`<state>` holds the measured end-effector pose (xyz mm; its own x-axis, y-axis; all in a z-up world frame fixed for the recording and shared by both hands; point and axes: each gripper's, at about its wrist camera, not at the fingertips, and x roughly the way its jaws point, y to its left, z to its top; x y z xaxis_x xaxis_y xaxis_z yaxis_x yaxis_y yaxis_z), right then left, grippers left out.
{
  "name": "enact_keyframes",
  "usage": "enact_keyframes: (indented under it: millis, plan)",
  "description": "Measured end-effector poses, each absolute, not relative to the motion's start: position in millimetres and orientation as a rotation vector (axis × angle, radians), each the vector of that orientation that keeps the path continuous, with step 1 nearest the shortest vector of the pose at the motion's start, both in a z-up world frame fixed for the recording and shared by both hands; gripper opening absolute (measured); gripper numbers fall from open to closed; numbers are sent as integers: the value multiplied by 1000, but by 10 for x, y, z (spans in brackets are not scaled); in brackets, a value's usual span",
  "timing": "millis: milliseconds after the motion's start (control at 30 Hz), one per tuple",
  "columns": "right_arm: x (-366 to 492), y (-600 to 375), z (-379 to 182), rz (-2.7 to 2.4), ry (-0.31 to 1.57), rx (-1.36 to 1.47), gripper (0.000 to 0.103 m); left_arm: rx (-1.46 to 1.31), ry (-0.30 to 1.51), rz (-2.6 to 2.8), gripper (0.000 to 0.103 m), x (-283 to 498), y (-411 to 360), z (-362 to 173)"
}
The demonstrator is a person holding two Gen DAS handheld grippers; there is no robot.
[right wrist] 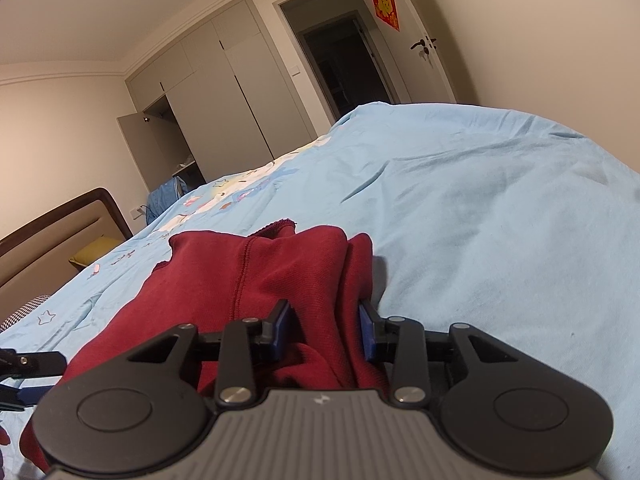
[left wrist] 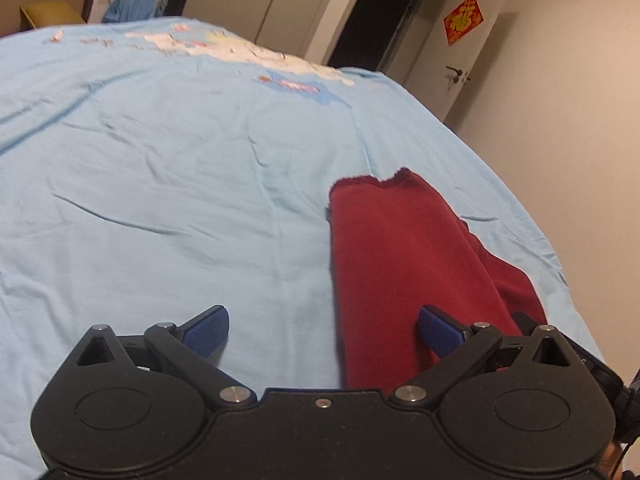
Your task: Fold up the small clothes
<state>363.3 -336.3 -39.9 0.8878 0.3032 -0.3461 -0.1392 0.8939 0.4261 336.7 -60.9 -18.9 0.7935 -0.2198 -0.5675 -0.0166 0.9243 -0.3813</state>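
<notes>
A dark red garment (left wrist: 400, 256) lies folded lengthwise on the light blue bedsheet (left wrist: 160, 200), at the right in the left wrist view. My left gripper (left wrist: 324, 332) hovers open and wide at its near end. The garment's left edge runs between the blue pads, and the right pad (left wrist: 440, 334) is over the cloth. In the right wrist view the red garment (right wrist: 248, 276) bunches up in front. My right gripper (right wrist: 325, 330) has its pads pressed onto a thick fold of it.
The bedsheet (right wrist: 480, 208) carries a cartoon print (left wrist: 240, 50) at the far side. Beyond the bed are a wardrobe (right wrist: 224, 92), a dark doorway (right wrist: 344, 64), a white door with a red decoration (left wrist: 463, 20), a headboard (right wrist: 52, 236) and blue clothes (left wrist: 136, 4).
</notes>
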Motion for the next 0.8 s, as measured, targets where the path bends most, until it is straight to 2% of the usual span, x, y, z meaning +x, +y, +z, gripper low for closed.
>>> enact_keyframes:
  millis: [400, 800]
  plan:
    - [3624, -3379, -417, 235, 422, 417, 40, -366, 690, -193, 73, 3540, -852, -317]
    - [3621, -3339, -413, 224, 419, 399, 40, -349, 694, -192, 72, 3562, -891, -323]
